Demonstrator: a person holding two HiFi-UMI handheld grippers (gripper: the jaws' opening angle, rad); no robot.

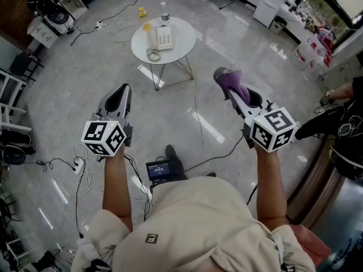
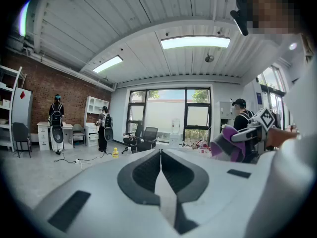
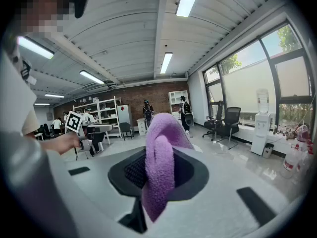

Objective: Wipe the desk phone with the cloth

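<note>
**Cloth Gripped, Phone Waiting Well Ahead**

The right gripper (image 1: 229,86) is clamping a purple cloth (image 3: 160,165) between its jaws, seemingly readying it for wiping. The left gripper (image 1: 118,98) is hanging fully closed on nothing, apparently spare. The phone (image 1: 164,37) is sitting at twelve o'clock on a round white table (image 1: 184,45), well apart from both grippers, across a glossy grey floor (image 1: 68,78) strewn with cables.

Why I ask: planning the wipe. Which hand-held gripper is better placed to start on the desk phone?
Right: the right hand-held gripper is shut on the purple cloth; the left hand-held gripper is shut, empty. Both are far from the desk phone.
</note>
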